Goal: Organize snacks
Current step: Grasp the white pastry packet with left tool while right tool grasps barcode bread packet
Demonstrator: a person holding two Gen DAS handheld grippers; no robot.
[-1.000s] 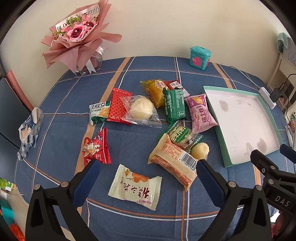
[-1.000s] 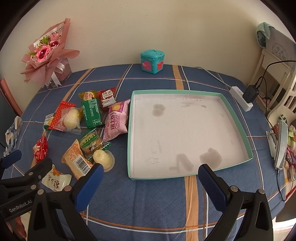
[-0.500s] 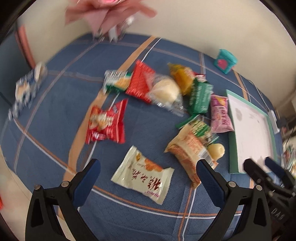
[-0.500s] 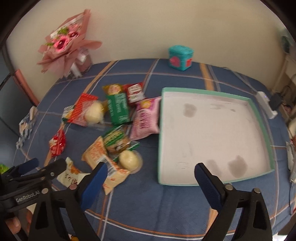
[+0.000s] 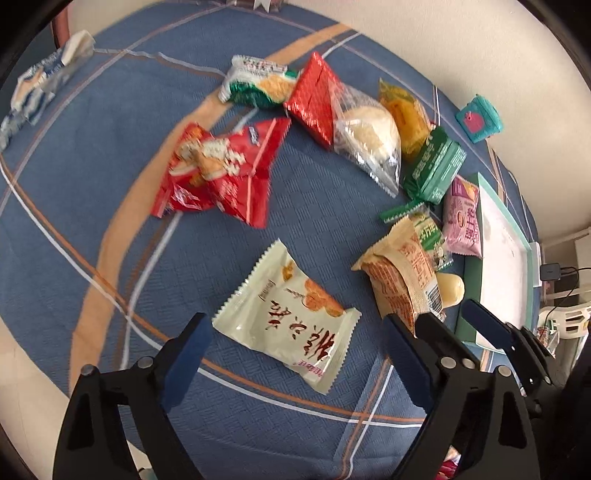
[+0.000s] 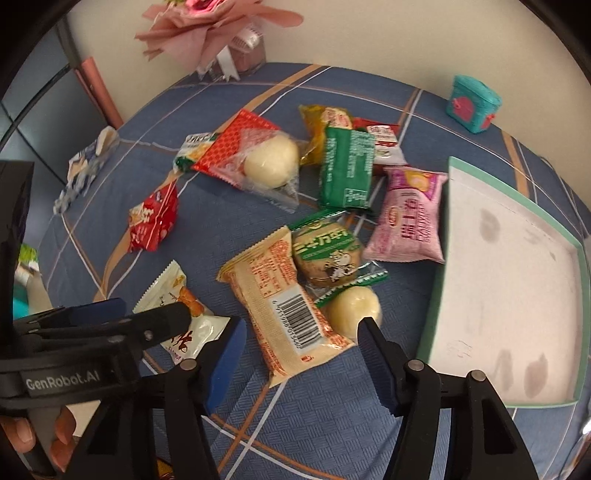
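Several snack packets lie loose on the blue checked tablecloth. My left gripper (image 5: 295, 354) is open, its fingers either side of a cream packet (image 5: 288, 317) with red writing. My right gripper (image 6: 301, 354) is open just above an orange barcoded packet (image 6: 284, 306), with a pale round bun (image 6: 352, 308) beside it. A green-wrapped cake (image 6: 327, 254), pink packet (image 6: 410, 218), green packet (image 6: 347, 168) and red packet (image 5: 218, 170) lie around. The empty white tray with a teal rim (image 6: 506, 258) is on the right.
A teal box (image 6: 472, 103) stands at the back, a pink bouquet (image 6: 210, 26) at the back left. A blue-white wrapper (image 5: 44, 81) lies near the left edge. A power strip and cables (image 5: 550, 273) sit beyond the tray.
Both grippers have moved down and left toward the snack pile. The left one has closed in over the cream packet, the right one over the orange packet. Both stay open.
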